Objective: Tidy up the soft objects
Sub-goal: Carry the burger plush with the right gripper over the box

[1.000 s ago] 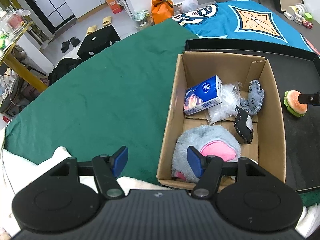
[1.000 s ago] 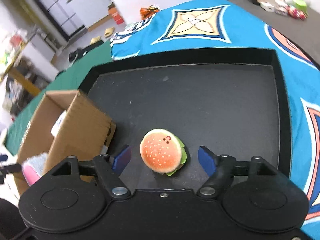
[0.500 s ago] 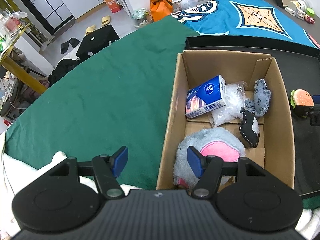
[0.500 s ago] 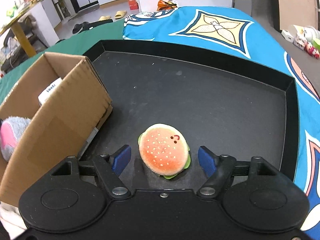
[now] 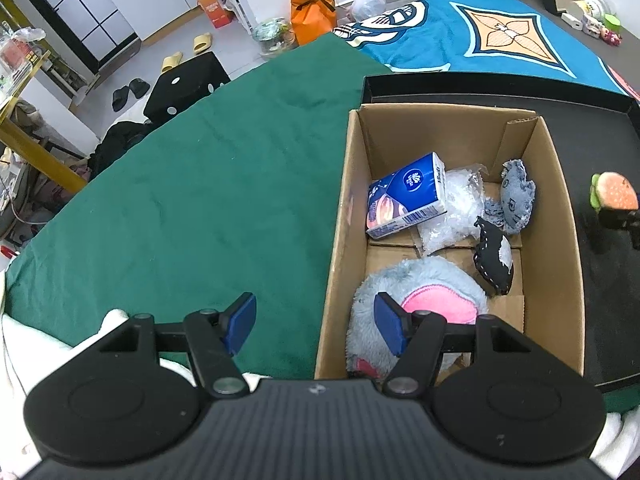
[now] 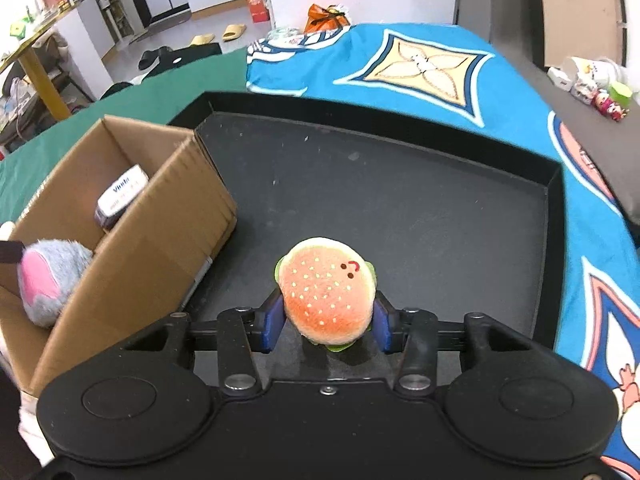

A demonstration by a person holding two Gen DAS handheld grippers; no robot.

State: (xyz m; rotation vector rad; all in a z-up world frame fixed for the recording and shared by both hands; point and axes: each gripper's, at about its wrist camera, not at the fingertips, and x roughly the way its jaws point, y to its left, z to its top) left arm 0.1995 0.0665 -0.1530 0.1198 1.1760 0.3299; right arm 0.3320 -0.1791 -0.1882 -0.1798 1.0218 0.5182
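My right gripper [image 6: 326, 326] is shut on a plush hamburger [image 6: 326, 292] and holds it above the black tray [image 6: 400, 208]; the hamburger also shows in the left wrist view [image 5: 614, 194]. The open cardboard box [image 5: 342, 240] stands to its left [image 6: 160, 248]. Inside it lie a grey-and-pink plush [image 5: 432, 304], a blue tissue pack [image 5: 404, 200], a clear plastic bag [image 5: 460, 208], a grey denim toy [image 5: 516, 196] and a black stitched toy [image 5: 494, 260]. My left gripper [image 5: 314, 322] is open and empty over the box's near left wall.
The box sits partly on the tray and partly on the green cloth [image 5: 200, 184]. A blue patterned cloth [image 6: 420, 60] lies beyond the tray. Small toys [image 6: 600, 92] stand at the far right. Floor clutter and shoes are beyond the table.
My right gripper has shut on the plush hamburger and lifted it off the tray. My left gripper has stayed open and hardly moved.
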